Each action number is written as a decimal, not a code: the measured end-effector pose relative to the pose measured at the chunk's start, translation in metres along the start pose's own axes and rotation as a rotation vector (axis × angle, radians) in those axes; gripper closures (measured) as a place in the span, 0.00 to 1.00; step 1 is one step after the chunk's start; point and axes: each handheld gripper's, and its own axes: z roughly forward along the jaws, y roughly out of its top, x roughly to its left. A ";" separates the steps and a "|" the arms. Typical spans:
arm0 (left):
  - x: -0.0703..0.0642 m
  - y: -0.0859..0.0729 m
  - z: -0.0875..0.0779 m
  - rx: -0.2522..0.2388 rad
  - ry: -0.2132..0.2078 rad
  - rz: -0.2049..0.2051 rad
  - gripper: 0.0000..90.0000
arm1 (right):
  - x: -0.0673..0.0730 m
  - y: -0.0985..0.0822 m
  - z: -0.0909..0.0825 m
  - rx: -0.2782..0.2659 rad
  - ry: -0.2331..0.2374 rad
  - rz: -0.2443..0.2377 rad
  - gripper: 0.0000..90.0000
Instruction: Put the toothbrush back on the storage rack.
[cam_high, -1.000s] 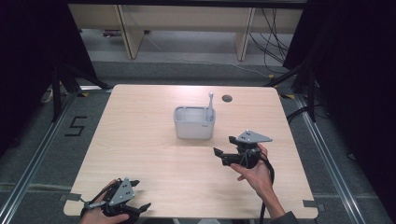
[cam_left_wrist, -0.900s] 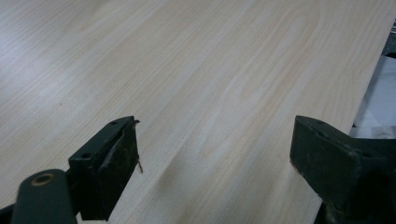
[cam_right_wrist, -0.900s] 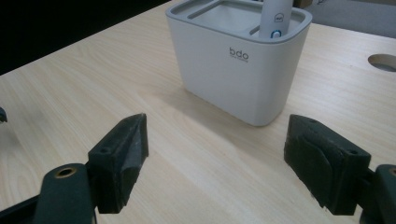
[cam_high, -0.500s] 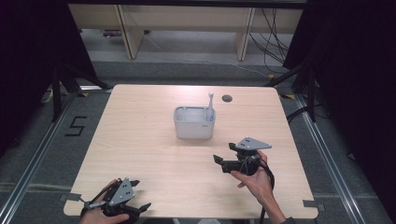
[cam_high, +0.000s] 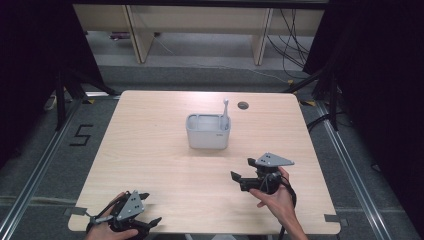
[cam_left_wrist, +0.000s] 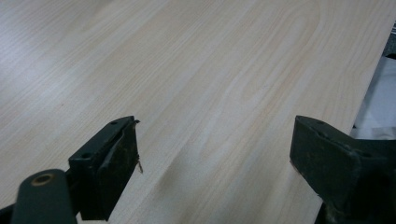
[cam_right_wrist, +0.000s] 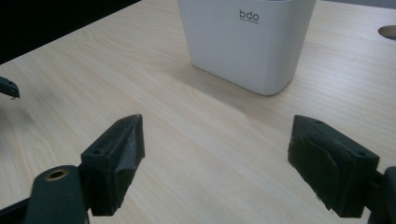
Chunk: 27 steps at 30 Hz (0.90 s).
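Note:
A white rectangular container (cam_high: 208, 131) stands near the middle of the wooden table (cam_high: 150, 150), with a thin white utensil handle (cam_high: 225, 110) sticking up from its right side. In the right gripper view the same container (cam_right_wrist: 247, 42) carries a "bdo" label. My right gripper (cam_high: 239, 172) is open, held by a hand to the front right of the container, jaws pointing left and empty (cam_right_wrist: 215, 163). My left gripper (cam_high: 150, 210) rests open at the table's front left edge, over bare wood (cam_left_wrist: 215, 158).
A round cable hole (cam_high: 243, 105) sits in the table behind the container. Black curtains flank both sides, and shelving legs and cables (cam_high: 280, 35) lie on the floor beyond the table. A "5" is marked on the floor (cam_high: 81, 135) at left.
My right gripper has drawn back from the container toward the front of the table and slightly right. The left gripper has stayed put.

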 end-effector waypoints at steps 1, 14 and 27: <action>0.000 0.000 0.000 0.000 0.000 0.001 0.16 | 0.001 -0.001 -0.002 0.005 -0.009 0.015 0.21; 0.000 0.000 0.000 0.000 0.004 0.002 0.16 | 0.004 -0.011 -0.006 0.024 -0.008 -0.010 0.18; 0.000 0.000 0.000 -0.001 0.005 0.003 0.16 | 0.012 -0.024 -0.009 0.063 0.018 0.015 0.18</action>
